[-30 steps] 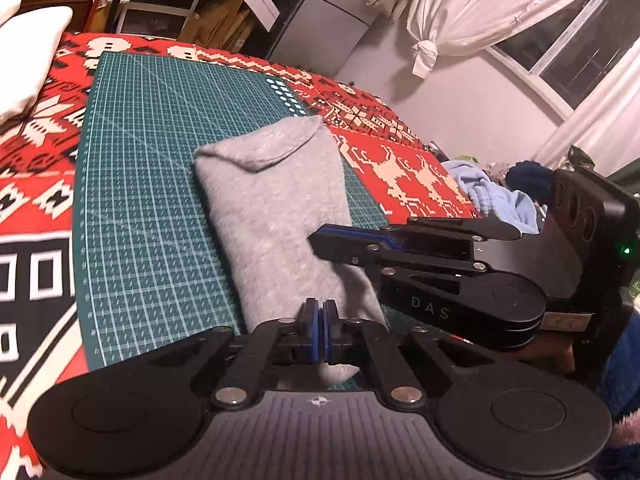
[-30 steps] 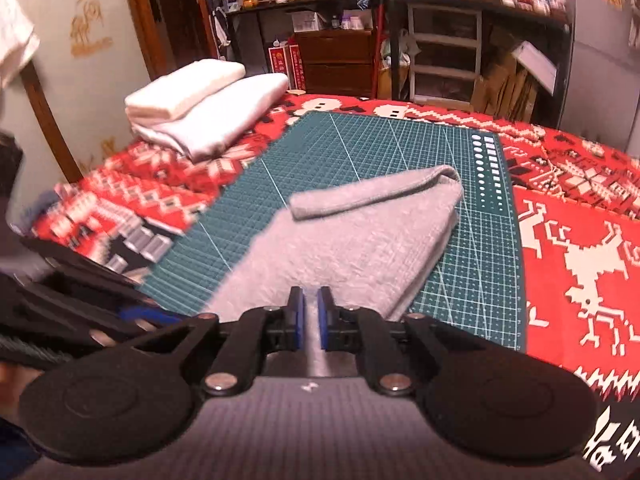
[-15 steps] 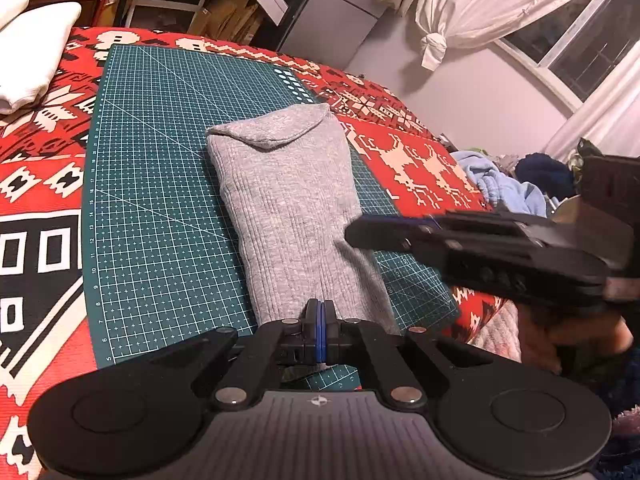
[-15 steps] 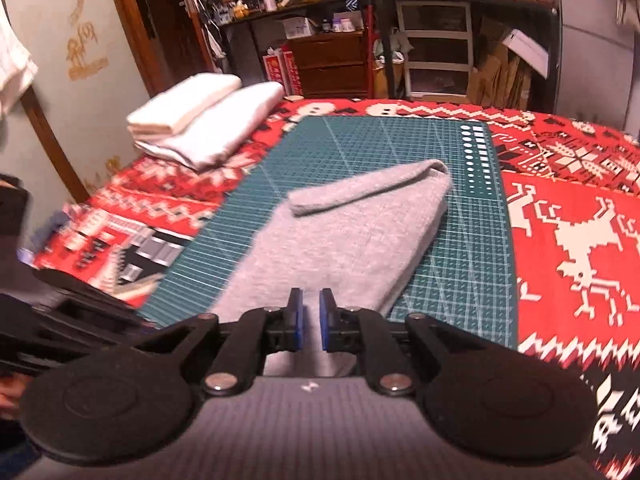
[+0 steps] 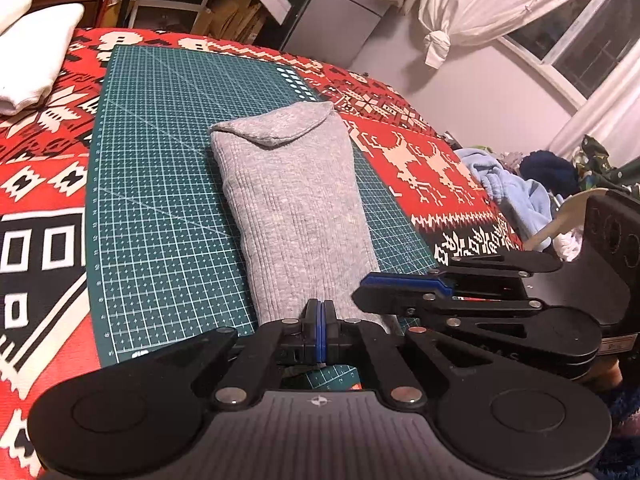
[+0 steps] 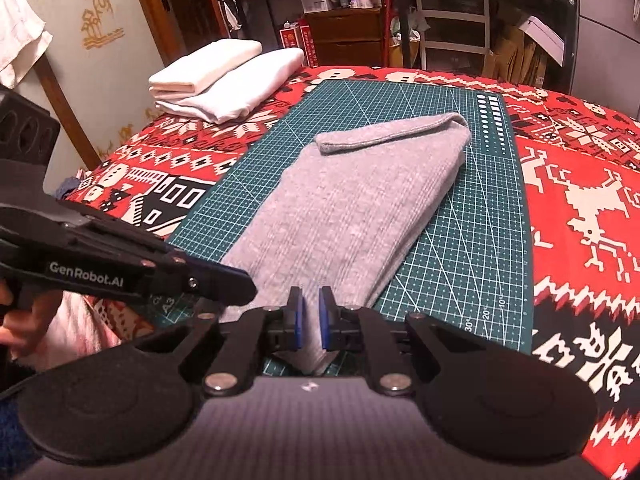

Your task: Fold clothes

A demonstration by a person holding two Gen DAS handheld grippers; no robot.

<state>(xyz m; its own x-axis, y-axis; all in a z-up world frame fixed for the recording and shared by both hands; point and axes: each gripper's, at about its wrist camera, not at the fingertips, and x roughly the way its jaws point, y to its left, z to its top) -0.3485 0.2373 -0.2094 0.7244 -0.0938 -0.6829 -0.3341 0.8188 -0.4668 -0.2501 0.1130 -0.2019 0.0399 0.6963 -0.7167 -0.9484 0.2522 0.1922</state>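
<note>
Garment (image 5: 296,208) near edge hides beneath both grippers: left gripper (image 5: 319,322) pinched together, right gripper (image 6: 310,318) clamping cloth.

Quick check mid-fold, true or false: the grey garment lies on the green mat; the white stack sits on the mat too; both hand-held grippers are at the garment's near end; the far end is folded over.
1. The grey ribbed knit garment lies on the green gridded cutting mat. True.
2. The stack of folded white cloths sits on the mat. False: it rests on the red patterned blanket.
3. The left hand-held gripper and right hand-held gripper are at the garment's near end. True.
4. The garment's far end lies flat and unfolded. False: it is turned over.
</note>
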